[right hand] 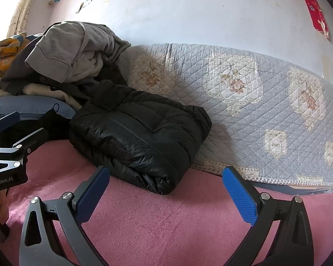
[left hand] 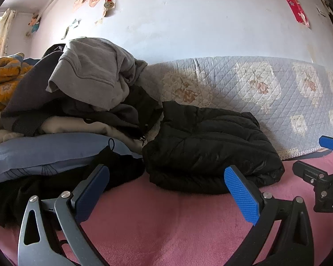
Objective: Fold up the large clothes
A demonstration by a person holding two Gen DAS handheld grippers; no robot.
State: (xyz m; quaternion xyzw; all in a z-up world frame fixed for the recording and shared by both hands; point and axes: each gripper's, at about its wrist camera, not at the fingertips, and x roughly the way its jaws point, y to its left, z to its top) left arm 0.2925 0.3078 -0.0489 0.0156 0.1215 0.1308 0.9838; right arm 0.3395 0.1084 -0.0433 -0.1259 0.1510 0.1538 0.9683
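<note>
A black puffer jacket [left hand: 211,150] lies folded into a thick bundle on the pink blanket [left hand: 162,226], against the quilted floral cover. It also shows in the right wrist view [right hand: 139,137]. My left gripper [left hand: 166,190] is open and empty, just in front of the bundle. My right gripper [right hand: 166,190] is open and empty, in front of the bundle's right corner. A pile of unfolded clothes, topped by a grey sweatshirt [left hand: 93,75], sits to the left, with a black garment [left hand: 55,177] beside my left fingers.
A blue-grey quilted cover with flowers [right hand: 266,102] runs along the white wall behind. A blue-grey pillow [left hand: 44,150] lies under the pile. An orange patterned blanket [left hand: 4,75] is at far left. The right gripper's body shows at the left view's right edge [left hand: 317,181].
</note>
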